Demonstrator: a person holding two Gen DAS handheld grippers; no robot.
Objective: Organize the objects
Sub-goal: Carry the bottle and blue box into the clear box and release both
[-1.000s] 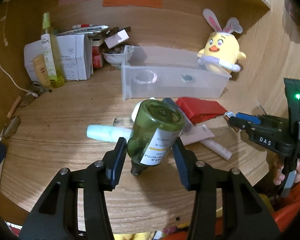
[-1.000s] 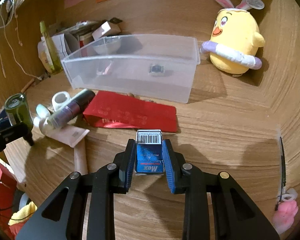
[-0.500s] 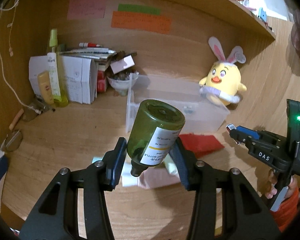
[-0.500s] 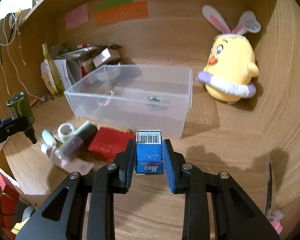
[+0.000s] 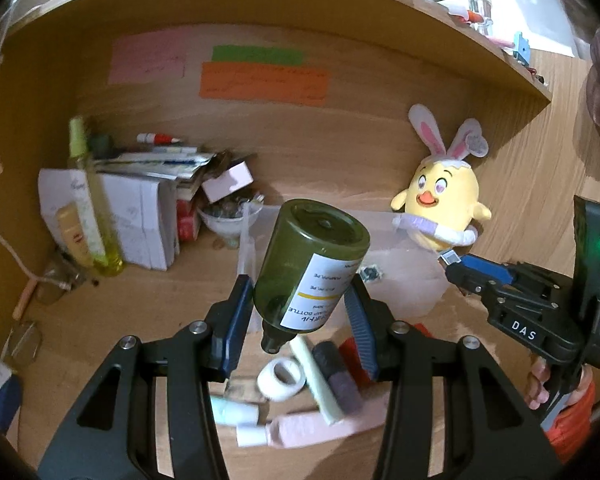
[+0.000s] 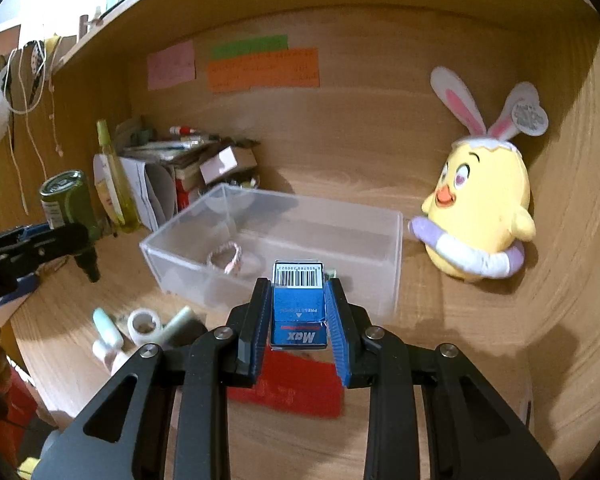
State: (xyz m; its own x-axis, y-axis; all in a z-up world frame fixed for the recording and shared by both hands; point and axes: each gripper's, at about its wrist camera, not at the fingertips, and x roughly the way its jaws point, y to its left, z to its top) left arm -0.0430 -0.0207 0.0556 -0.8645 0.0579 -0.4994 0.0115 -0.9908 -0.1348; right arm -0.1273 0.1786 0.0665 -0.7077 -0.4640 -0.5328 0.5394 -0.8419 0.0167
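Left hand-held gripper (image 5: 300,316) clamps green bottle (image 5: 312,264), base forward, held above the counter (image 5: 148,312). Right hand-held gripper (image 6: 298,322) clamps blue box (image 6: 299,304) just before the clear bin (image 6: 276,240).

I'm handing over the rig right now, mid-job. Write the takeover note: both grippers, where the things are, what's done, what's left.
Left gripper: shut on the green bottle, held in the air with its base away from the gripper.
Right gripper: shut on the blue staple box, held in the air just in front of the clear bin.
Clear bin: on the desk beside the chick plush; a pink-and-white ring and a small dark item lie inside.
Done: both things are picked up.
Left: likely drop both into the bin, then gather the tape roll, the tubes and the red packet on the desk.
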